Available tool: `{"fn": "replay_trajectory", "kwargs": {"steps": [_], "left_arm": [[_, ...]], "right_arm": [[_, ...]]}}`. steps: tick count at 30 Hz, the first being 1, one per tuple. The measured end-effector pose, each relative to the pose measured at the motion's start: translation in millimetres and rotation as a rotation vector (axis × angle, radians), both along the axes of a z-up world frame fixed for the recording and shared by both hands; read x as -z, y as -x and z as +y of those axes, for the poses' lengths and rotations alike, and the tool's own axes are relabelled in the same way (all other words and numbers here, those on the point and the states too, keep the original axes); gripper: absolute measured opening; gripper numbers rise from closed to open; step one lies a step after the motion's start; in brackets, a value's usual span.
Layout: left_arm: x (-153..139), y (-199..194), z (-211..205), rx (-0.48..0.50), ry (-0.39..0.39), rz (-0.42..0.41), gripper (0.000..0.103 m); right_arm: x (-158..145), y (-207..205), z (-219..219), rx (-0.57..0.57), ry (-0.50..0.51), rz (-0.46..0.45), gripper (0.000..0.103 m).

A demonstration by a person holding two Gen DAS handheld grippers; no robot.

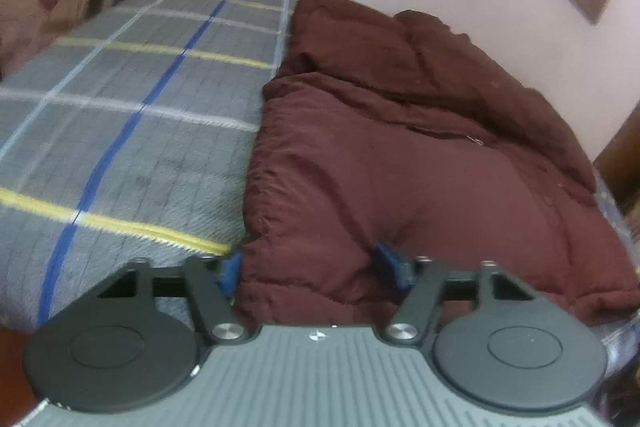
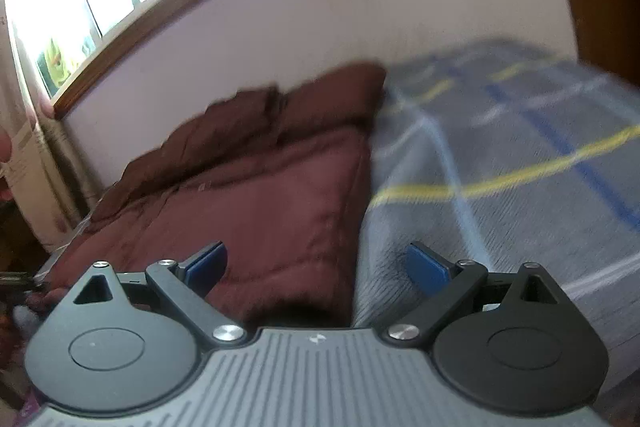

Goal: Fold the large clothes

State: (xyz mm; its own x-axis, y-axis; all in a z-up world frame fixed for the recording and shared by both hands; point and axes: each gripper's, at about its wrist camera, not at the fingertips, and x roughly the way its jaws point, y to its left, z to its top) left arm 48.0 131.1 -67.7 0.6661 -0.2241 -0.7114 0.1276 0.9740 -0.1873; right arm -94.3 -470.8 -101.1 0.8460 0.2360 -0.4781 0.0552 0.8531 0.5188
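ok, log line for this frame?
jacket: part-folded on bed | left gripper: open around jacket edge | right gripper: open, holding nothing

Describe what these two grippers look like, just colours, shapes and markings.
Both match. The left gripper and right gripper each have a grey ribbed body with a small white logo, two round black discs, black linkage arms on silver pivot bolts, and blue finger pads. No cables or sleeves show.

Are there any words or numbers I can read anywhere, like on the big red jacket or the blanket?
No readable text anywhere.
maroon jacket: no words or label visible.
plaid blanket: stripes only.
left gripper and right gripper: each has a tiny white logo mark, no letters.
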Motion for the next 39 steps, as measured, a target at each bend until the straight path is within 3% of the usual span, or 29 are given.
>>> {"fn": "replay_trajectory", "kwargs": {"steps": [2,3,4,7,8,9,12,13,14,15,18,19,20,21,23,25,31,36,39], "left_arm": [[-0.4,1.8,-5.6,0.020,-0.013,-0.015,0.037],[-0.9,3.6,-6.8,0.026,-0.020,-0.025,0.034],[-1.5,4.9,-8.6,0.039,-0.035,-0.037,0.032],[-3.4,9.4,-10.9,0.059,-0.059,-0.061,0.030],[-4.5,11.8,-10.2,0.064,-0.058,-0.072,0.030],[-4.8,10.4,-9.7,0.070,-0.058,-0.077,0.030],[-1.6,8.5,-3.6,0.067,-0.061,-0.074,0.045],[0.0,7.7,0.2,0.060,-0.043,-0.065,0.056],[1.6,5.9,3.1,0.064,-0.026,-0.046,0.073],[4.0,3.5,5.5,0.061,-0.013,-0.024,0.080],[6.1,2.1,2.8,0.077,-0.007,-0.024,0.087],[6.1,1.3,-0.1,0.087,-0.013,-0.020,0.082],[5.7,0.8,-2.6,0.103,-0.007,-0.020,0.059],[5.0,0.4,-4.8,0.123,0.002,-0.018,0.045],[1.0,1.6,-9.6,0.119,-0.019,-0.024,0.026],[-6.4,9.3,-13.0,0.112,-0.038,-0.060,0.022],[-22.9,32.0,-11.2,0.093,-0.051,-0.100,0.019],[-39.5,60.8,0.9,0.074,-0.030,-0.102,0.019],[-60.0,84.0,9.7,0.062,0.025,-0.134,0.018]], "right_arm": [[7.1,-6.4,6.9,-0.024,0.008,0.030,0.090],[6.3,-6.6,10.9,-0.032,0.026,0.020,0.075],[6.3,-9.3,11.9,-0.053,0.015,0.028,0.048],[5.2,-10.5,6.2,-0.043,-0.032,0.037,0.021],[3.0,-9.2,4.7,-0.057,-0.056,0.023,0.019],[-0.3,-7.9,4.0,-0.065,-0.073,0.011,0.019],[0.9,-11.4,0.2,-0.085,-0.091,0.022,0.019],[2.1,-14.4,-0.6,-0.089,-0.082,0.030,0.021],[3.2,-15.7,-1.3,-0.091,-0.092,0.031,0.021],[3.2,-17.0,-1.2,-0.099,-0.113,0.029,0.021],[3.8,-26.0,1.1,-0.096,-0.128,0.040,0.025],[6.7,-31.2,1.9,-0.090,-0.134,0.056,0.025],[10.4,-36.3,2.9,-0.082,-0.136,0.076,0.024],[13.7,-38.2,2.8,-0.076,-0.146,0.083,0.022],[15.1,-37.0,3.4,-0.062,-0.166,0.071,0.016],[11.2,-29.0,4.5,-0.050,-0.176,0.042,0.013],[0.9,-0.2,-0.3,-0.022,-0.340,-0.019,0.013],[-8.0,33.5,9.2,-0.024,-0.458,-0.038,0.013],[-22.3,56.0,14.9,-0.032,-0.527,-0.071,0.013]]}}
